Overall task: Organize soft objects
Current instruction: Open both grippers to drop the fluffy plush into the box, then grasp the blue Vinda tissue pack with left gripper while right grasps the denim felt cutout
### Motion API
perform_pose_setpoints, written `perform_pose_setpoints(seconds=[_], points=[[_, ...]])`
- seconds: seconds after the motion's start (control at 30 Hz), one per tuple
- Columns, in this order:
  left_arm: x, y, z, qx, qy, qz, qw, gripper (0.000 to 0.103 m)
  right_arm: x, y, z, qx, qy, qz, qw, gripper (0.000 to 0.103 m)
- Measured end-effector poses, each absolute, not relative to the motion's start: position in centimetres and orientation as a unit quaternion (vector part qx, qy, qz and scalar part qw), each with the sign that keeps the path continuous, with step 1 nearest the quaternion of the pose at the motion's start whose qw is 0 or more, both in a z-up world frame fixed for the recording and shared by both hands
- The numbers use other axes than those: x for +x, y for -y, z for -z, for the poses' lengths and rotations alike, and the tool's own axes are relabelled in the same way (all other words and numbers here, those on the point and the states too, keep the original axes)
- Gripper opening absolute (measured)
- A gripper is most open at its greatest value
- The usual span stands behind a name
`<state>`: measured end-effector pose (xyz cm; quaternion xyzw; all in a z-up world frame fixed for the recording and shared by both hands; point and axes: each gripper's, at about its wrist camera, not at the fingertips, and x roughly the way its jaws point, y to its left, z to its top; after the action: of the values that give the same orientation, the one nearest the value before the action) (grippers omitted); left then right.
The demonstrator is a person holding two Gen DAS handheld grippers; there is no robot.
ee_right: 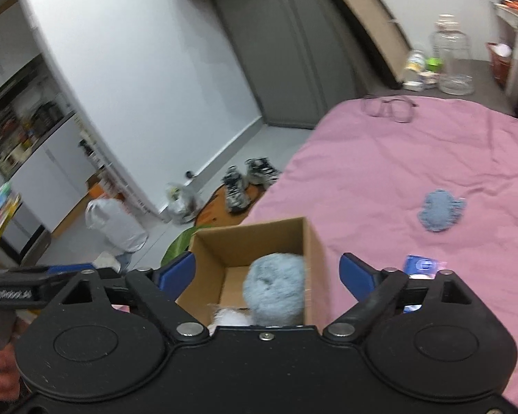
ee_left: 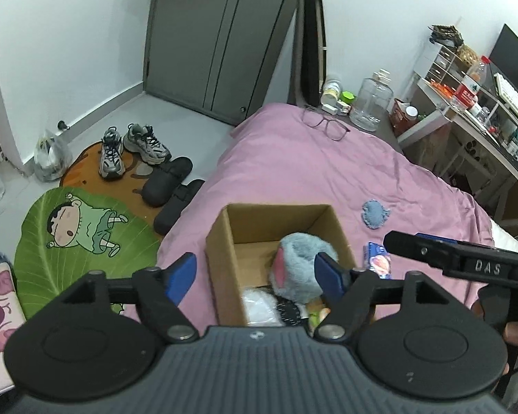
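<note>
1. Bed (ee_left: 293, 158): pink cover, takes up most of both views. The box and the leftover soft bits sit on it.
2. Box (ee_left: 221, 238): brown cardboard, open top, near the bed's left edge. Directly below and between both grippers.
3. Fluffy toy (ee_left: 297, 262): grey-blue w/ a pink patch, already in the box against its right wall. A white fuzzy thing and something dark lie under it; can't tell what they are.
4. Left gripper (ee_left: 255, 274): fingers spread wide, holding nothing, hovering over the box. The right finger sits just in front of the fluffy toy.
5. Right gripper (ee_right: 267, 274): also wide open and empty, above the box's near edge.
6. Blue plush (ee_left: 374, 214): small, flat, alone on the cover, ahead and to the right of the box. In the right wrist view (ee_right: 440, 210) it's ahead-right of the fingers, so the right gripper looks nearer; prob next pick. Roughly round w/ small stubs toward the right, so no clear long axis.
7. Blue packet (ee_left: 378, 258): just right of the box, touching or nearly. Long axis runs roughly away from the camera. Can't tell if it's soft.
</note>
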<state>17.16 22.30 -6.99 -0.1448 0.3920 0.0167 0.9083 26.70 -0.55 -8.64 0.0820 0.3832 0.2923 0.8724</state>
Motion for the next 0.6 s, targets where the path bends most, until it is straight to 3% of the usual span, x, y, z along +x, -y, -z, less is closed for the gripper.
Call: perform_pose_setpoints(seconds=[0.17,0.6], points=[[18.2,-20.4,4.5,-0.146,-0.394,-0.013,0.907,0.079,27.6,3.9,6.8,0.079,-0.377,-0.277,0.880,0.099],[22.8,-11.9,1.2,-0.086,-0.414,0.006,0.906,0.080,30.5,10.7,7.3,0.112,-0.368,-0.274,0.881,0.099]])
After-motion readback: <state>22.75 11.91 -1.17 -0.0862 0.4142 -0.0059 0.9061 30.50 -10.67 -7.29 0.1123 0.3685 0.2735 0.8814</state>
